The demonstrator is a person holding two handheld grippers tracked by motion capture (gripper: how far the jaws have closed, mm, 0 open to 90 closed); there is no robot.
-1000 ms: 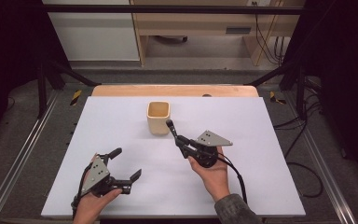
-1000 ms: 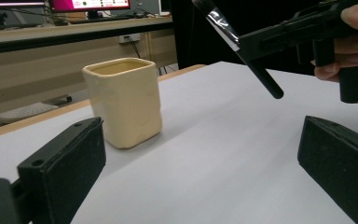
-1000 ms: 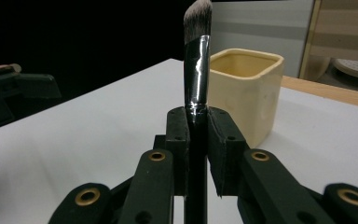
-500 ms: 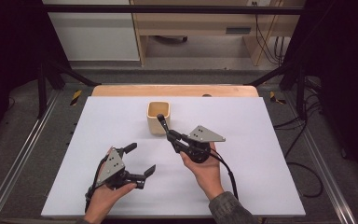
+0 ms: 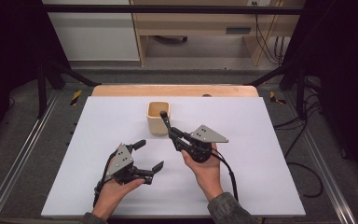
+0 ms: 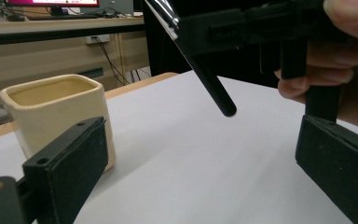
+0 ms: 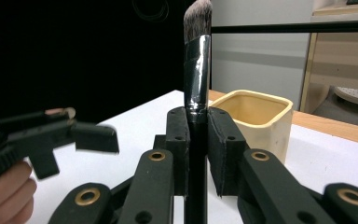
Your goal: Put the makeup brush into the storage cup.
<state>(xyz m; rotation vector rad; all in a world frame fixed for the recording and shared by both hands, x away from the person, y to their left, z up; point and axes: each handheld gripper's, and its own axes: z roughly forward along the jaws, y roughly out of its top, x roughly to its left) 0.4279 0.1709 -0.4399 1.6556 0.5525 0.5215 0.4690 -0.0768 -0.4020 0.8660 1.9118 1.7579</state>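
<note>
The right tongs (image 5: 173,134) are clamped on a brush (image 7: 196,79), gripping its black handle just below the silver ferrule; in the right gripper view the brush stands upright between the pads, bristles uppermost. In the high view the brush slants from the tongs toward the cup (image 5: 158,116), its end at the cup's right rim. The cream, square-mouthed cup stands on the white table (image 5: 261,140), near the far edge. The left tongs (image 5: 148,156) are spread wide and hold nothing, low over the table to the left of the right hand (image 5: 207,170). In the left gripper view the handle's end (image 6: 226,108) hangs above the table, apart from the cup.
</note>
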